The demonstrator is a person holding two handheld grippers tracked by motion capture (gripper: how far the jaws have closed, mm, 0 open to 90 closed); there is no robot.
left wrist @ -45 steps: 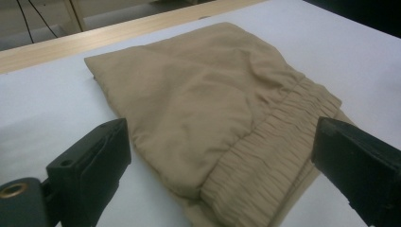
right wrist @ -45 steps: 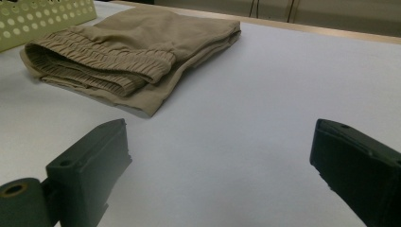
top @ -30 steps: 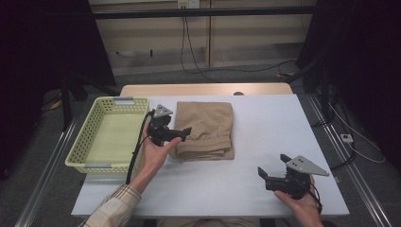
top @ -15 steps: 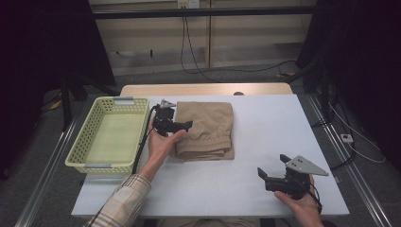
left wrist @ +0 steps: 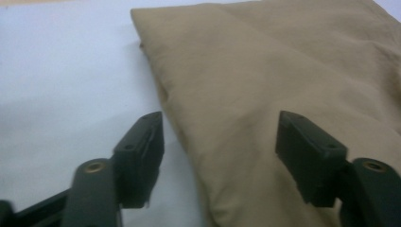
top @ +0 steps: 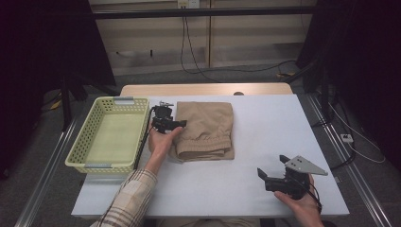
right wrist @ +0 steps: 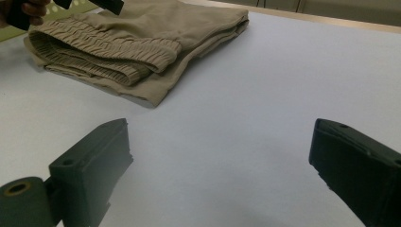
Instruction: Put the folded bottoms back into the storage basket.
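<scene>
A folded tan garment (top: pixel 205 130) with an elastic waistband lies mid-table. My left gripper (top: pixel 176 124) hovers at its left edge. In the left gripper view the left gripper (left wrist: pixel 220 137) straddles that edge of the garment (left wrist: pixel 265 94), one jaw over the bare white table and the other over the cloth. Its jaws have just been closing with the cloth edge between them, and the pads are not pressing it. My right gripper (top: pixel 272 166) rests near the front right of the table, open and holding nothing (right wrist: pixel 222 161), facing the garment (right wrist: pixel 142 38).
A yellow-green mesh basket (top: pixel 113 101) stands at the table's left, close beside the left hand. A cable trails from the left gripper along the basket's right side. White tabletop (top: pixel 265 123) spreads right of the garment. Dark stands flank the table.
The left hand has shifted a little toward the far side along the garment's left edge and dropped lower. The right hand and gripper have stayed put.
</scene>
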